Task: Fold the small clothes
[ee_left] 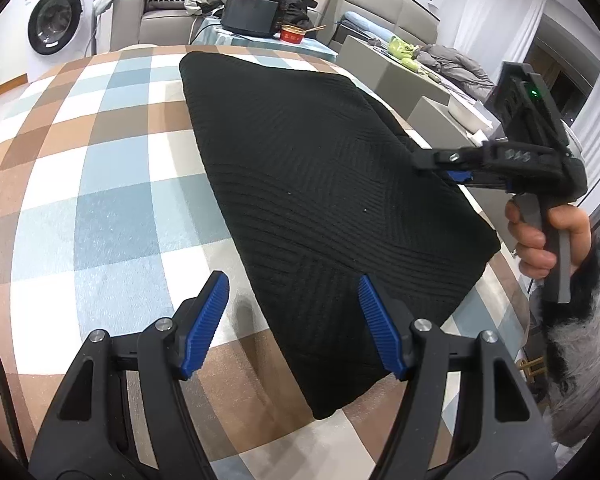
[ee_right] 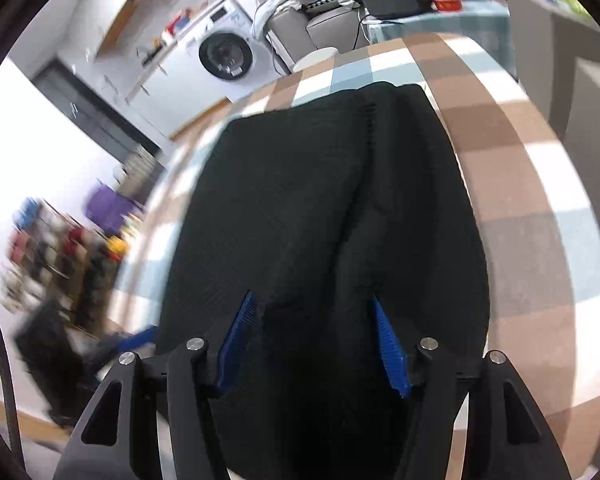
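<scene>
A black ribbed knit garment (ee_left: 316, 184) lies folded flat on the checked tablecloth (ee_left: 100, 184). My left gripper (ee_left: 292, 320) is open and empty, hovering over the garment's near left edge. My right gripper (ee_left: 432, 162) shows in the left wrist view at the garment's right edge, held by a hand. In the right wrist view the garment (ee_right: 320, 208) fills the middle, and my right gripper (ee_right: 312, 340) is open just above the cloth, with nothing between its blue pads.
A washing machine (ee_left: 56, 20) stands at the back left. A sofa with clothes, a black box (ee_left: 252, 14) and a red bowl (ee_left: 292, 34) sit behind the table. Grey furniture stands at the right.
</scene>
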A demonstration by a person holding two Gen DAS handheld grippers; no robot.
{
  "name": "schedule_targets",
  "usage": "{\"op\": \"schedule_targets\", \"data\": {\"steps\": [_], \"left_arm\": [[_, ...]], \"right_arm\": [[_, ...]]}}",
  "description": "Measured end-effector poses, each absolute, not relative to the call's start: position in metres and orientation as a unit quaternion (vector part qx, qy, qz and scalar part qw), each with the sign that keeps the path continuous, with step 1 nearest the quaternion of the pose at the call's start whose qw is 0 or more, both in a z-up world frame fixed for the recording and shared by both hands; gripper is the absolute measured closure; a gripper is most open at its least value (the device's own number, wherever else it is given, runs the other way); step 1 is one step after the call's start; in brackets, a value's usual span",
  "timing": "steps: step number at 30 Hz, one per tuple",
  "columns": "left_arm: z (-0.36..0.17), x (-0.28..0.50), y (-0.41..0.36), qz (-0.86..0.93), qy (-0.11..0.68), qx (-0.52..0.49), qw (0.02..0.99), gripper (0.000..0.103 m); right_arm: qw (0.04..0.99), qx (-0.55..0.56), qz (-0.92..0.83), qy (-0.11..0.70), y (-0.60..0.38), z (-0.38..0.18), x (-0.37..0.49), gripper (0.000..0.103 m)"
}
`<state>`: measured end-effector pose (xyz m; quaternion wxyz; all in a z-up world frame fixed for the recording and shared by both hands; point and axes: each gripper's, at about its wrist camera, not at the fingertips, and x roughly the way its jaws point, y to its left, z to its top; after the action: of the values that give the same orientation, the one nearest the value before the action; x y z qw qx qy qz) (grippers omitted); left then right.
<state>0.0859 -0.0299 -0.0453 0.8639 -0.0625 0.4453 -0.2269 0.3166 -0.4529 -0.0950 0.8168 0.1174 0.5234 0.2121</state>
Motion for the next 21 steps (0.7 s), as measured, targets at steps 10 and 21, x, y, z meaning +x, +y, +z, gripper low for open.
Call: {"op": "schedule_targets", "data": {"steps": [10,21], "left_arm": [[-0.046,0.085,-0.025,-0.223,0.447,-0.068,0.863,0.038],[-0.041,0.088,-0.03,-0.223,0.441,-0.067,0.867,0.038]], "right_arm": [[0.841,0.032,0.181,0.509,-0.432,-0.097,0.307,0.084],[0.881,0.021,0.123,0.456,-0.465,-0.064,0.3,0.091]]}}
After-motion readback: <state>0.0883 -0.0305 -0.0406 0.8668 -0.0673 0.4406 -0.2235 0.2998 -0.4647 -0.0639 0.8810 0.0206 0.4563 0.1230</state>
